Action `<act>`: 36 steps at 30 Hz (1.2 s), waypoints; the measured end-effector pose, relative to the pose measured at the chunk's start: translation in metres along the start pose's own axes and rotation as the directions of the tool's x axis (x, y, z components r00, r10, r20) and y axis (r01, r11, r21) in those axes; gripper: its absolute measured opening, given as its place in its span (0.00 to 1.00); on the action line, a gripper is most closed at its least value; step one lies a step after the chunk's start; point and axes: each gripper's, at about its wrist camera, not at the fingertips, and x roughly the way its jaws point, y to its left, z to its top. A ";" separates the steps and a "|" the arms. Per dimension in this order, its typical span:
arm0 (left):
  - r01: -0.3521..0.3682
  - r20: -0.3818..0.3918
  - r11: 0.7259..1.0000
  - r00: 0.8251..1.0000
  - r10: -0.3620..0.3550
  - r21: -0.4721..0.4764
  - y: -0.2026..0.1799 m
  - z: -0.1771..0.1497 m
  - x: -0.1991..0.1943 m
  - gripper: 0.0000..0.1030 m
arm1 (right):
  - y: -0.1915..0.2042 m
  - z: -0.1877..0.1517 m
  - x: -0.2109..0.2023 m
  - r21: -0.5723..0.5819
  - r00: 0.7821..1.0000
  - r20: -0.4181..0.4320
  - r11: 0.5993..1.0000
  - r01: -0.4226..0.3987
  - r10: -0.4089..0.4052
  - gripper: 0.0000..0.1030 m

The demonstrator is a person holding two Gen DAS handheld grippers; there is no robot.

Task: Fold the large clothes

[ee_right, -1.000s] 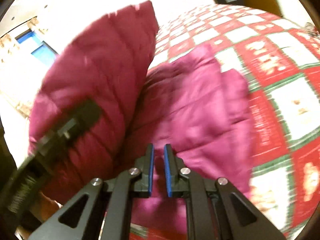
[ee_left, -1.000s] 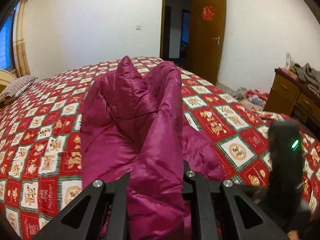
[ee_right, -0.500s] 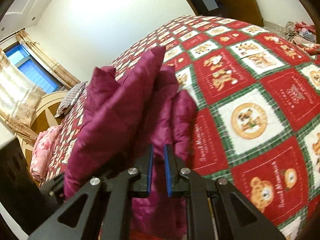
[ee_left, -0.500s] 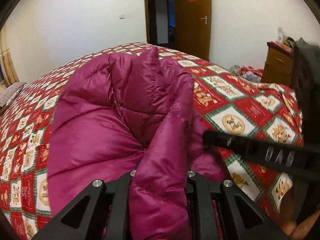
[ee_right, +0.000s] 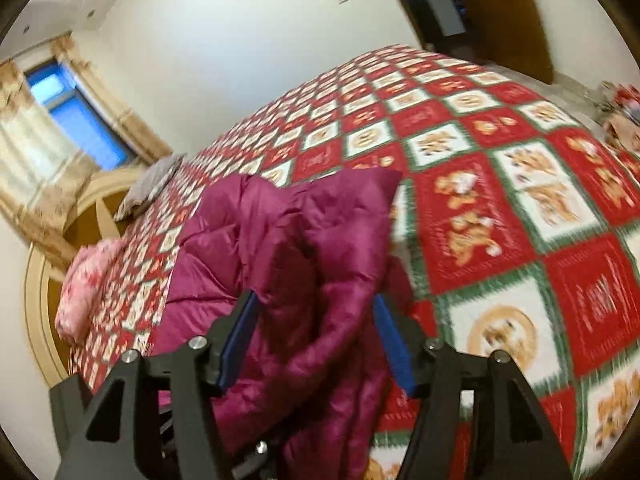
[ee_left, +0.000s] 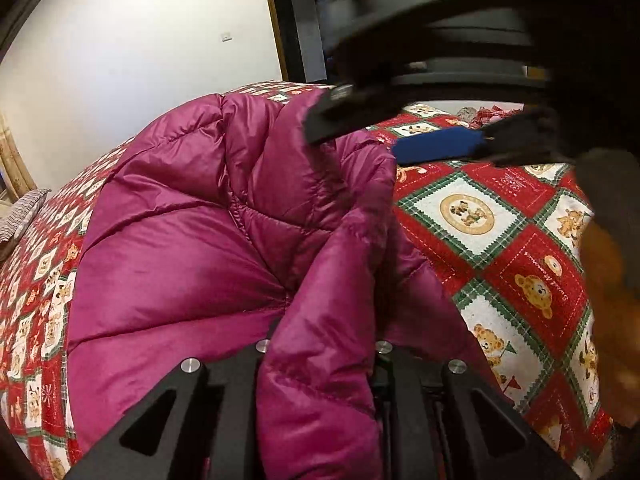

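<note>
Bedspread (ee_left: 496, 240) partly under magenta jacket (ee_left: 192, 264)

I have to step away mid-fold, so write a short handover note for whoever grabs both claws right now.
Left claw: shut on a fold of the magenta puffer jacket, holding it up.
Right claw: open, jaws either side of a raised jacket fold, not gripping.
The jacket lies bunched on the teddy-bear quilt covering the bed.
Done: one edge gathered and lifted.
Left: probably close the right claw on that fold, then lay the jacket flat and fold it; no neat fold shows yet.
</note>
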 end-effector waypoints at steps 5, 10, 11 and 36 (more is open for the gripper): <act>-0.003 -0.006 1.000 1.000 0.003 0.002 -0.001 0.002 -0.001 0.14 | -0.002 -0.003 0.025 -0.048 0.995 -0.088 0.998 0.033 -0.037 0.29; -0.021 -0.016 1.000 1.000 0.022 0.016 -0.009 0.005 0.000 0.19 | -0.014 -0.012 0.036 -0.018 0.991 -0.117 0.998 0.056 -0.057 0.25; -0.026 -0.018 0.999 0.999 0.026 0.025 -0.011 0.005 -0.001 0.20 | -0.016 -0.014 0.039 -0.017 0.991 -0.123 0.998 0.059 -0.061 0.25; 0.093 0.116 0.964 0.985 -0.126 0.251 -0.045 -0.021 -0.072 0.54 | -0.015 -0.022 0.042 -0.071 0.984 -0.171 0.997 0.042 -0.053 0.21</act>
